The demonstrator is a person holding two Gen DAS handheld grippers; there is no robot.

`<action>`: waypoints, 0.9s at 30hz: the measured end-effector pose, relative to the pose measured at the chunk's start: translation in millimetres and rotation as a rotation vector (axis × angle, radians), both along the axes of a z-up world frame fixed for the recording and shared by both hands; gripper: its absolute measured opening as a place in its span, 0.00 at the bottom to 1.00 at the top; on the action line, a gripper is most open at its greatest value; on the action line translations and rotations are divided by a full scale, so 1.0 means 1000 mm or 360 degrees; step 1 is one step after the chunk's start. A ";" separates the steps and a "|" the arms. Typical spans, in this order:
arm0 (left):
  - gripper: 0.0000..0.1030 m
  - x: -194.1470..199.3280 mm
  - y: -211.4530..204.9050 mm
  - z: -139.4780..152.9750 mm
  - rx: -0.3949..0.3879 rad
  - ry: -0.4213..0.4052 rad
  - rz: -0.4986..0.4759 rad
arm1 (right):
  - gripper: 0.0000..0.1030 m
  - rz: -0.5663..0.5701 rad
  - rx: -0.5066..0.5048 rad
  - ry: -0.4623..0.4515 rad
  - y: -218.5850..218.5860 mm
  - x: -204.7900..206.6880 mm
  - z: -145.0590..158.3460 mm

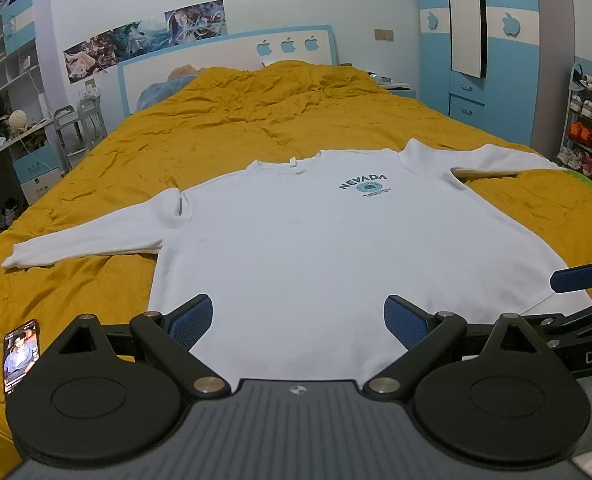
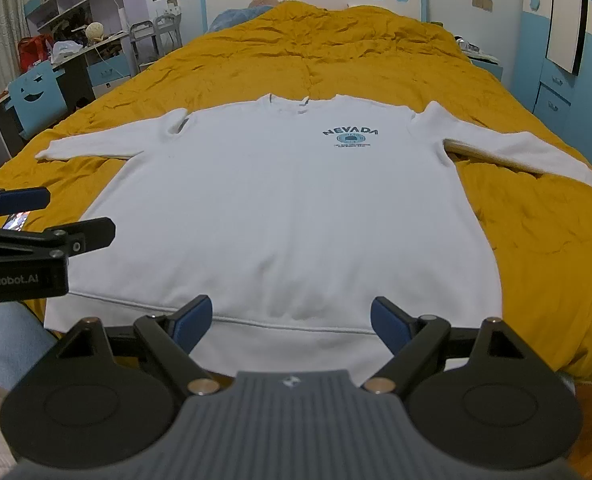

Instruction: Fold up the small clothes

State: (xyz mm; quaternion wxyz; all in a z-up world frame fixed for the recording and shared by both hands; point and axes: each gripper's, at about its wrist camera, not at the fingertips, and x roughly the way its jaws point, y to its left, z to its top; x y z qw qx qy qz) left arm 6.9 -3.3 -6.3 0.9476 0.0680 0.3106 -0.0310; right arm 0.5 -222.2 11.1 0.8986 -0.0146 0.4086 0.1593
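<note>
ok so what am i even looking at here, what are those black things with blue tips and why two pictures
Each picture comes from a camera mounted on a hand-held gripper that a person carries, one per hand. The black arms with blue pads are its two fingers. The left hand-held gripper and the right hand-held gripper are both open and hold nothing. A white sweatshirt lies flat, sleeves out, on a bed with a yellow cover, waiting to be folded. A phone lies near the left one.
</note>
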 end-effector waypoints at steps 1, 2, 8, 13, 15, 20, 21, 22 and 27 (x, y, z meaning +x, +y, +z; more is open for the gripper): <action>1.00 0.000 0.000 0.000 0.0000 0.0000 0.0001 | 0.80 0.0000 0.0000 0.0003 0.000 0.000 0.000; 1.00 0.000 0.000 0.000 0.0000 0.0000 0.0001 | 0.80 0.0002 -0.0001 0.0004 0.000 0.000 -0.001; 1.00 0.001 0.000 -0.001 -0.0001 0.0002 0.0001 | 0.80 0.0003 -0.0001 0.0005 0.000 0.000 -0.001; 1.00 0.003 -0.001 -0.004 -0.0006 0.0013 -0.0012 | 0.80 0.0004 0.0003 0.0012 0.001 0.001 -0.002; 1.00 0.005 0.000 -0.007 -0.0014 0.0036 -0.0019 | 0.80 0.0002 0.0007 0.0023 0.001 0.001 -0.003; 1.00 0.013 0.007 -0.012 -0.0045 0.0073 -0.0043 | 0.80 0.0005 0.0022 0.0032 -0.002 0.008 -0.006; 1.00 0.015 0.008 -0.013 -0.0049 0.0078 -0.0045 | 0.80 0.0005 0.0022 0.0031 -0.002 0.010 -0.007; 1.00 0.017 0.010 -0.013 -0.0060 0.0081 -0.0046 | 0.80 0.0006 0.0025 0.0030 -0.002 0.013 -0.008; 1.00 0.028 0.025 -0.014 -0.0186 0.0089 -0.0059 | 0.80 -0.0003 0.0108 0.0021 -0.005 0.036 -0.014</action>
